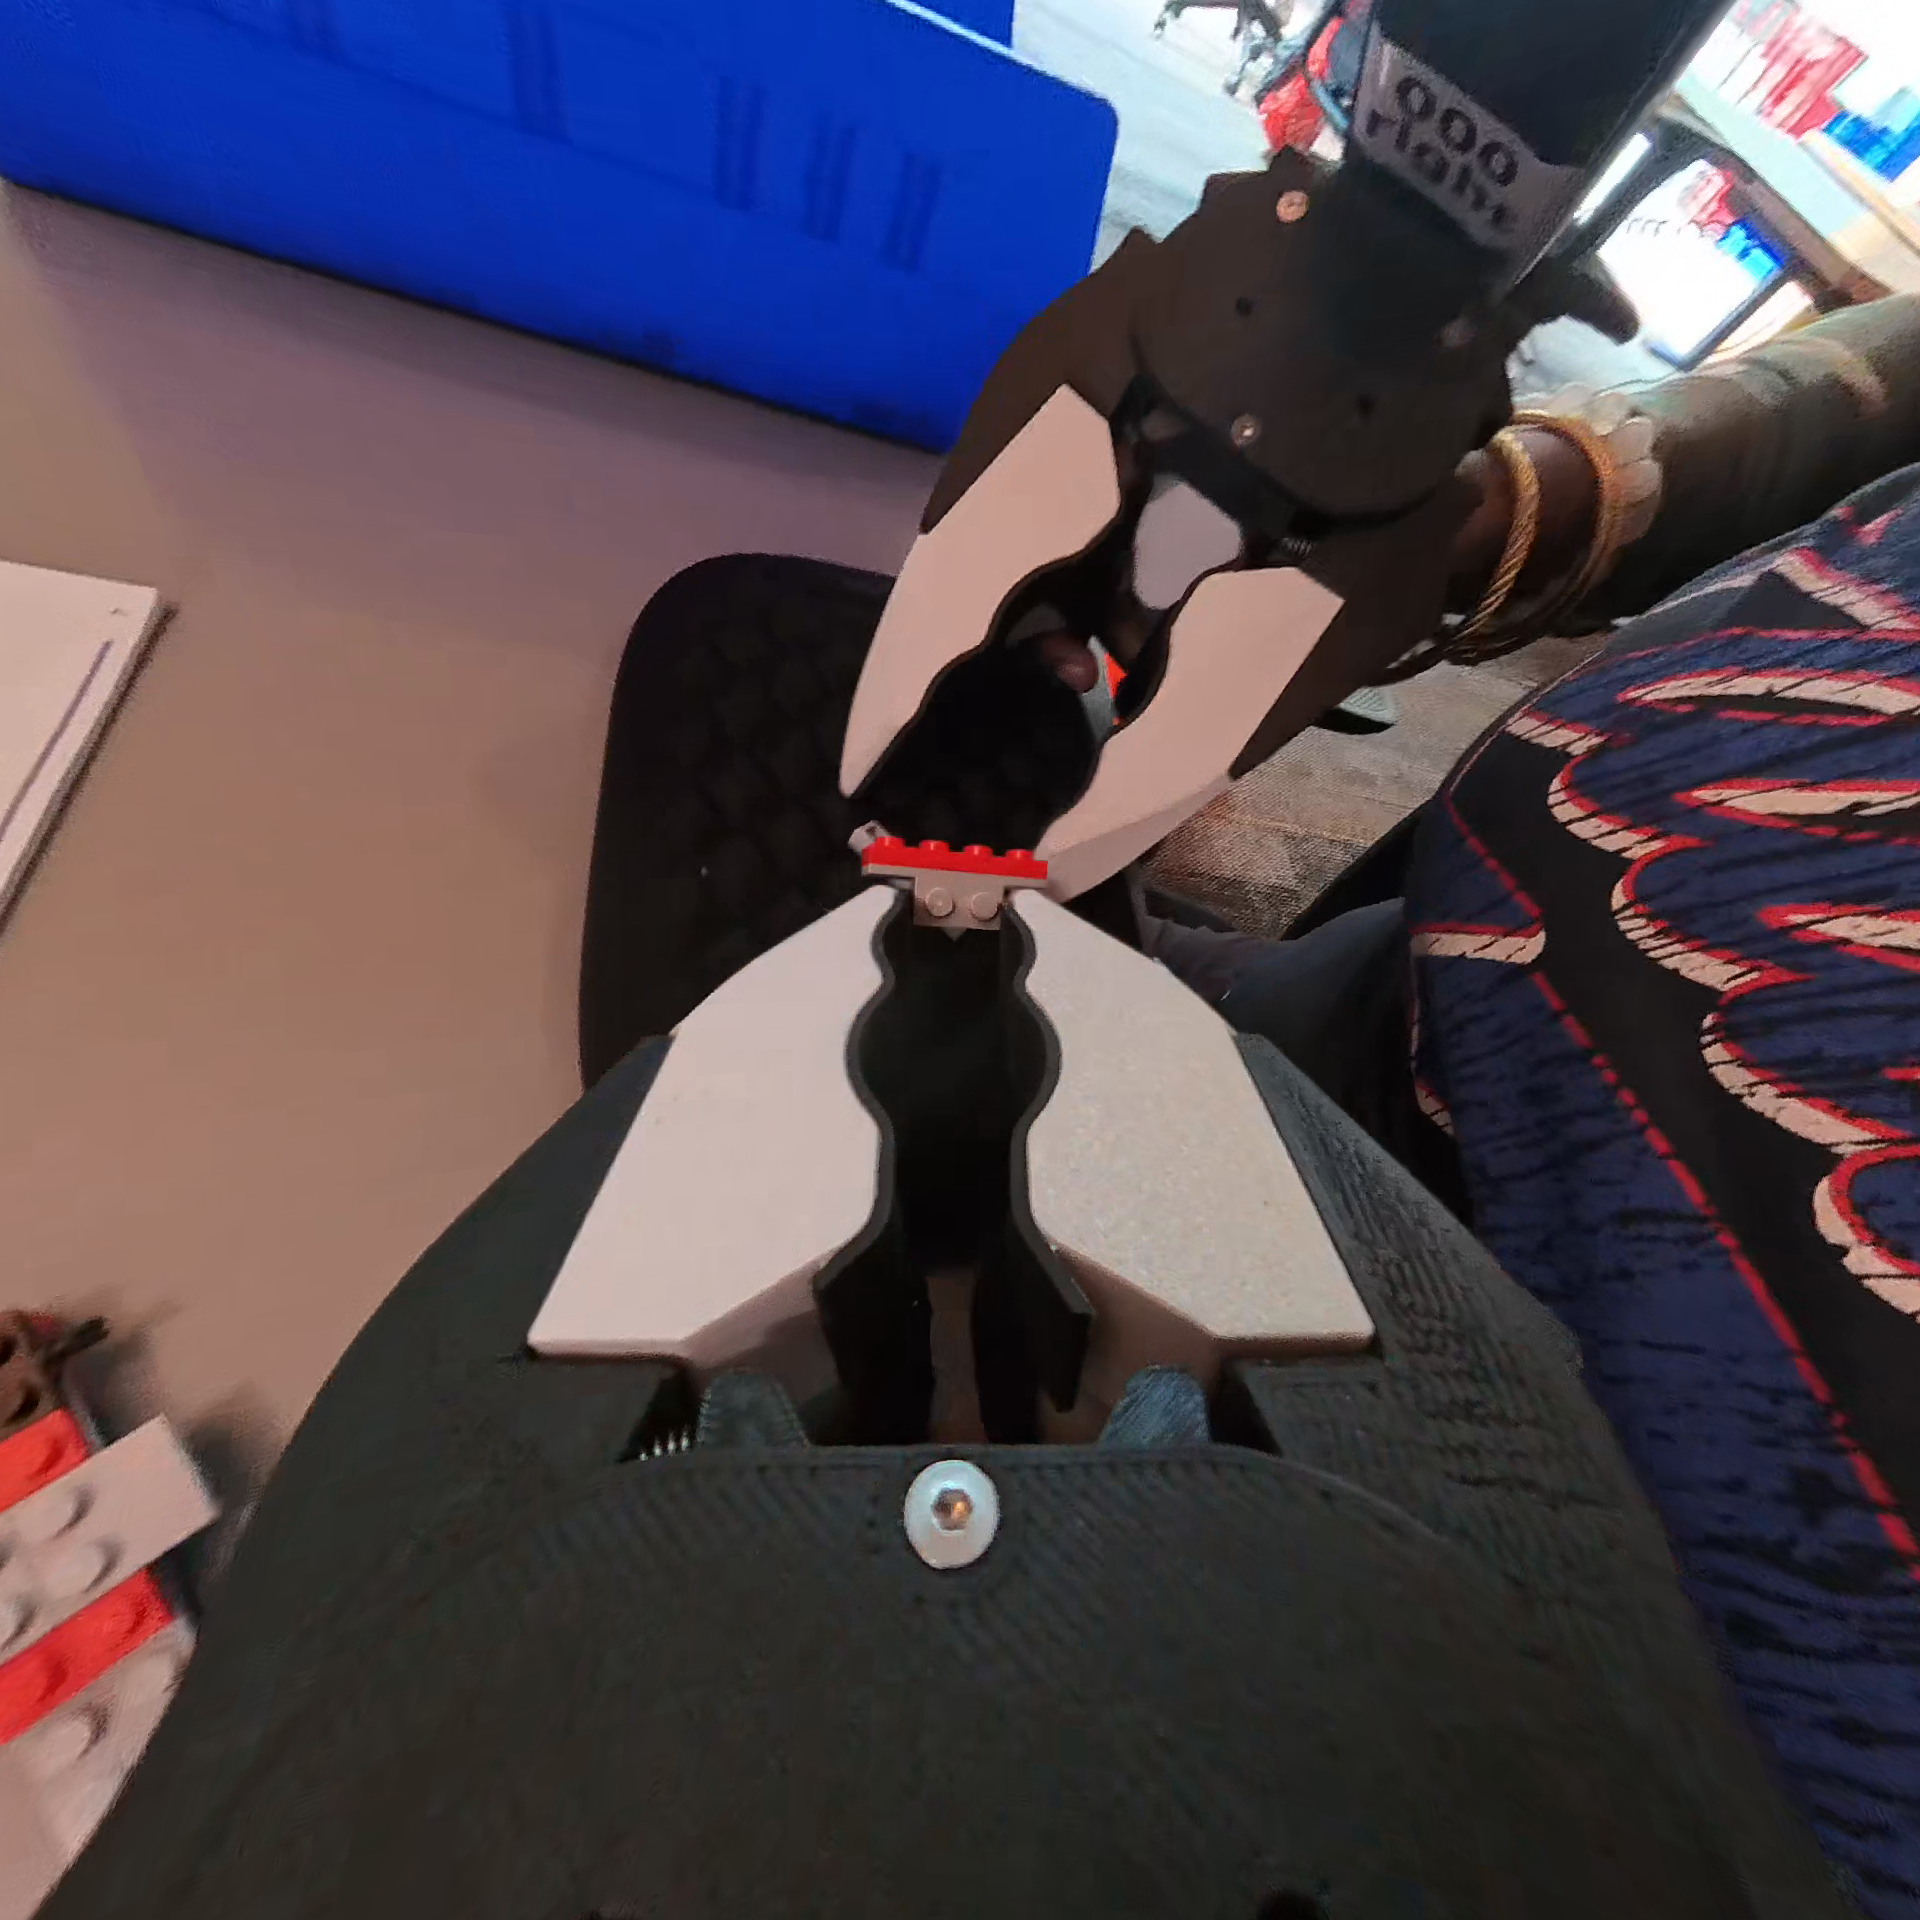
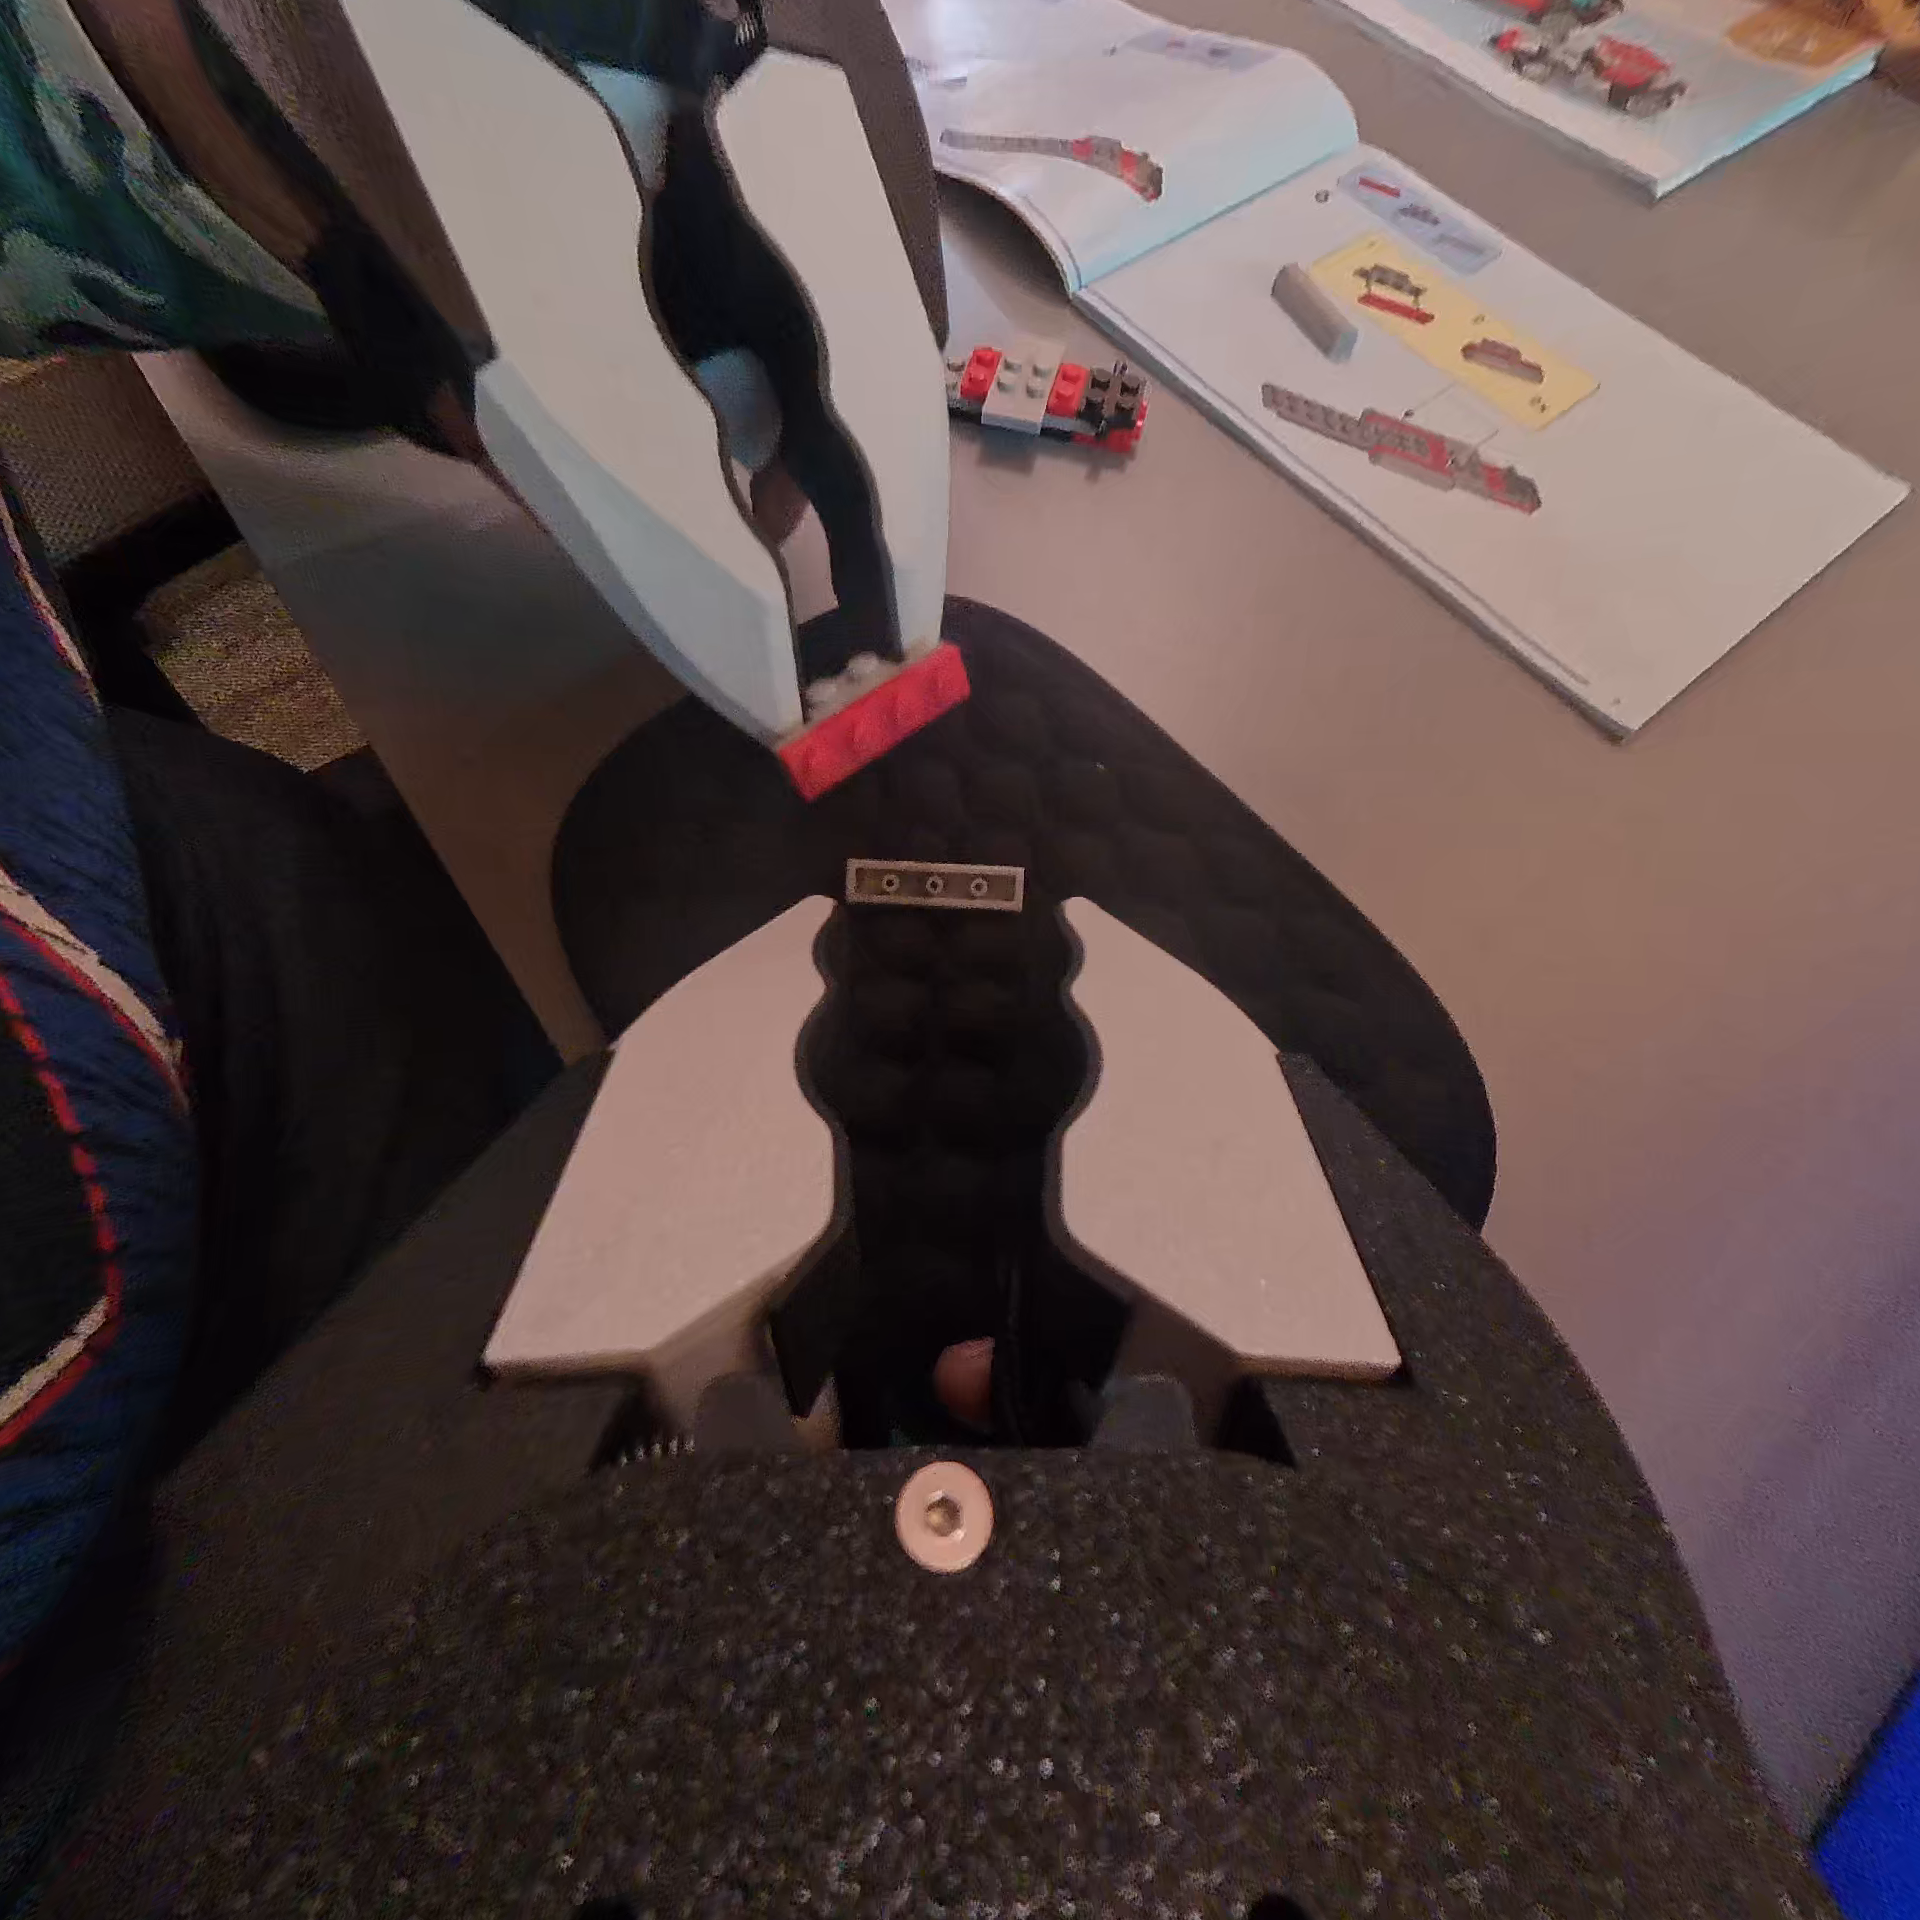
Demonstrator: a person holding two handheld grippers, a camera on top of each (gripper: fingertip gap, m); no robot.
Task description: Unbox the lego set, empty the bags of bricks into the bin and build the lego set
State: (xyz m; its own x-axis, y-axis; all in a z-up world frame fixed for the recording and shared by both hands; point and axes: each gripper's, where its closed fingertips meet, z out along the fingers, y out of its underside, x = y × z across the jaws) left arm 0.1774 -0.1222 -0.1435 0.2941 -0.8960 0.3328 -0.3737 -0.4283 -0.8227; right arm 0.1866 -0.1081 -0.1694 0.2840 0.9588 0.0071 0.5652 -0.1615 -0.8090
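Observation:
My left gripper point(image 1: 954, 909) is shut on a small grey piece point(image 1: 958, 906) with a red plate point(image 1: 951, 858) on top, held in the air over a black quilted pad point(image 1: 727, 748). My right gripper point(image 1: 961, 844) comes down from the upper right, its tips right at the red plate. In the right wrist view, my right gripper point(image 2: 940, 902) is shut on a thin grey plate point(image 2: 935, 885), underside showing. The left gripper point(image 2: 857, 681) reaches in from the upper left with the red plate point(image 2: 878, 722) just above the grey plate, a small gap between them.
A blue bin point(image 1: 623, 156) stands at the back of the table. An open instruction booklet point(image 2: 1455, 468) and a second one point(image 2: 1621, 83) lie to the right. A partly built red, grey and black model point(image 2: 1049, 395) lies beside the booklet. A person's patterned clothing point(image 1: 1714, 1039) is close. My two grippers' fingertips are within a few centimetres of each other.

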